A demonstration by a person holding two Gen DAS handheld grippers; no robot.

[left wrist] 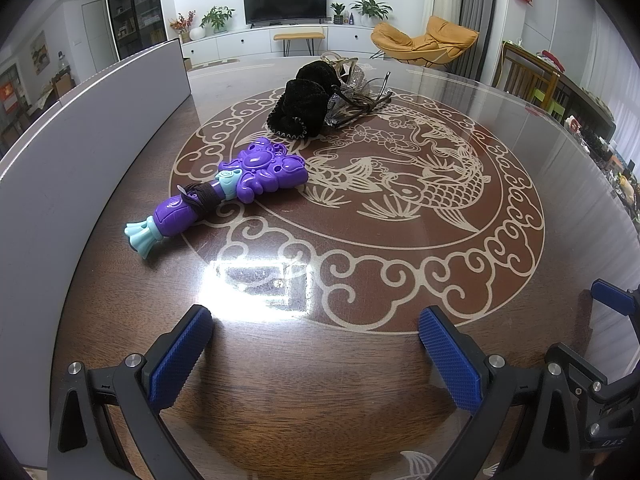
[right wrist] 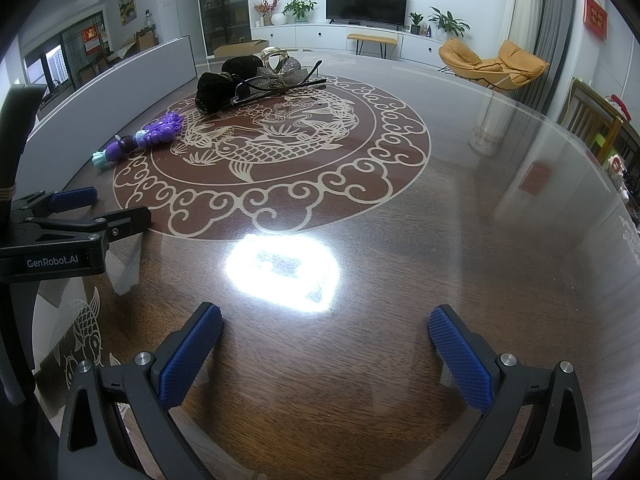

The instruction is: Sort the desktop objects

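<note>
Your left claw (left wrist: 316, 352) gapes wide and empty, as does your right (right wrist: 326, 354). The toy (left wrist: 224, 192) lies ahead-left of the left claw, the nearer one, long axis running near-left to far-right.

Both fisheye views sit low over the glossy dark wooden desk (left wrist: 360, 380), each looking forward between its own jaws toward the far wall. The left view stands nearer the purple plastic toy (left wrist: 224, 188); the right view, further right, shares it (right wrist: 140, 140) and the desk's carp medallion
</note>
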